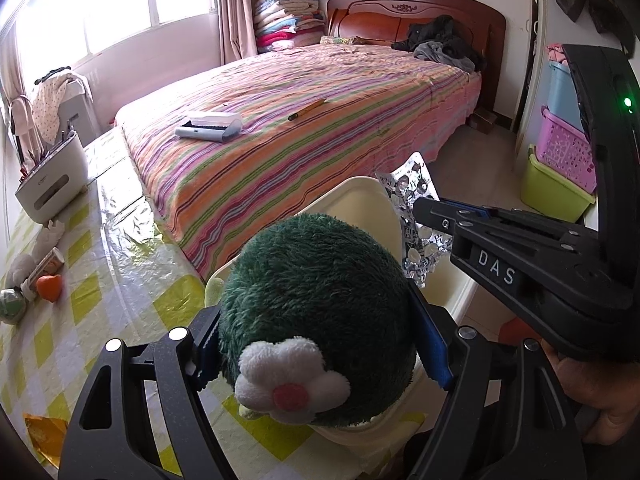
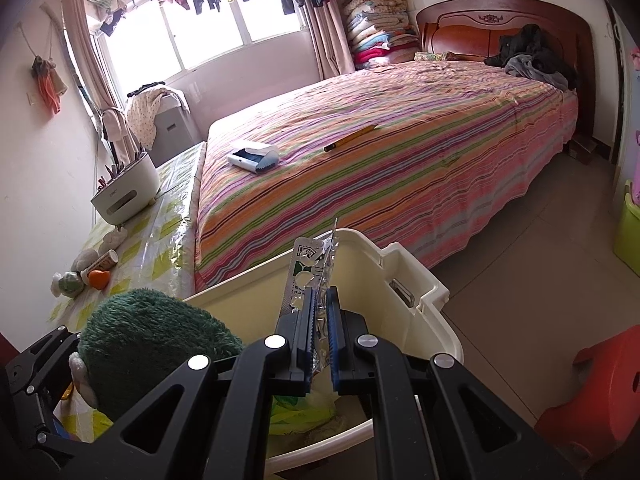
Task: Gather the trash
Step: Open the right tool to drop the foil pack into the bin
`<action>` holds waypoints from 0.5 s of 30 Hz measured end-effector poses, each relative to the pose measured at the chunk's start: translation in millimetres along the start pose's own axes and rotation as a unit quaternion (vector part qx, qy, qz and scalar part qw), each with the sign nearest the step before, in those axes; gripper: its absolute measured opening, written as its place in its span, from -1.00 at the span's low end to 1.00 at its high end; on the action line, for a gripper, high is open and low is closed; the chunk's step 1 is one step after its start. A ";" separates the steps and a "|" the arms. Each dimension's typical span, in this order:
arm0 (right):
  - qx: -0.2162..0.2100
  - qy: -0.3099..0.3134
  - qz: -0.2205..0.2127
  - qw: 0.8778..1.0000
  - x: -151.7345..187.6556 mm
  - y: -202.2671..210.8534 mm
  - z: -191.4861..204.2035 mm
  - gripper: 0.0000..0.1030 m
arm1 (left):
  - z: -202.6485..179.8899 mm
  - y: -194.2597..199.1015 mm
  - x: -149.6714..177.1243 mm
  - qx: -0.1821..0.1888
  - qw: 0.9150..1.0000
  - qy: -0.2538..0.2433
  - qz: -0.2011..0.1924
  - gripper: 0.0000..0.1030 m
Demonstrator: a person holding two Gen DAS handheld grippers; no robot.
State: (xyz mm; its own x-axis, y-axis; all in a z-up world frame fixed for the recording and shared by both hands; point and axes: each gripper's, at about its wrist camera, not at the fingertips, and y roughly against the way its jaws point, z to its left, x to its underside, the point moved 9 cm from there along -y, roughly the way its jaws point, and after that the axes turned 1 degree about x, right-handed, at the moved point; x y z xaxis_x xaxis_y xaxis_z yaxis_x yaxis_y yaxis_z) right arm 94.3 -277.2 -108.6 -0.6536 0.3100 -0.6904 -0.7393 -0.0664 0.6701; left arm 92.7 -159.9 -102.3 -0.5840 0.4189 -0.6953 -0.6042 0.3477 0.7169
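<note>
Clamped tight in the right gripper (image 2: 319, 332), a spent blister pack (image 2: 316, 268) hangs over the cream bin (image 2: 424, 292) for dropping, while the left gripper (image 1: 320, 344) squeezes a green plush toy (image 1: 316, 288).

The plush (image 1: 316, 312) hides most of the bin (image 1: 360, 188) in the left view, and its lower body runs off behind the left claw (image 1: 320, 344). The bin's contents (image 2: 304, 404) (perhaps crumpled wrappers) sit half hidden under the right claw (image 2: 320, 344). The blister pack (image 2: 316, 268) print is unreadable.
</note>
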 end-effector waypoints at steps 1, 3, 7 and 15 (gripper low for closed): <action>0.001 0.000 0.001 1.000 -0.1 -0.5 -0.1 -0.88 | 0.6 -1.5 -0.3 0.001 1.000 0.000 0.001 0.47; 0.004 -0.001 0.001 1.000 0.5 -1.0 -1.3 -0.88 | 1.3 -3.8 -0.9 0.002 1.000 0.002 0.003 0.47; 0.005 -0.008 0.003 1.000 1.1 -1.6 -5.3 -0.88 | 0.0 -7.7 -2.8 0.005 1.000 0.004 0.004 0.47; 0.008 -0.029 0.010 0.999 0.8 -4.8 -12.3 -0.86 | 0.6 -13.8 -3.6 0.009 1.000 0.006 0.006 0.47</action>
State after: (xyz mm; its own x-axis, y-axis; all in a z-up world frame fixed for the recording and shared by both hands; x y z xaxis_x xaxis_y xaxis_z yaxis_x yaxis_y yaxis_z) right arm 95.3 -288.3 -115.8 -0.6572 0.3639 -0.6600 -0.7234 -0.0587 0.6880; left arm 103.5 -165.6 -109.6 -0.5971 0.4137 -0.6873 -0.5880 0.3571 0.7257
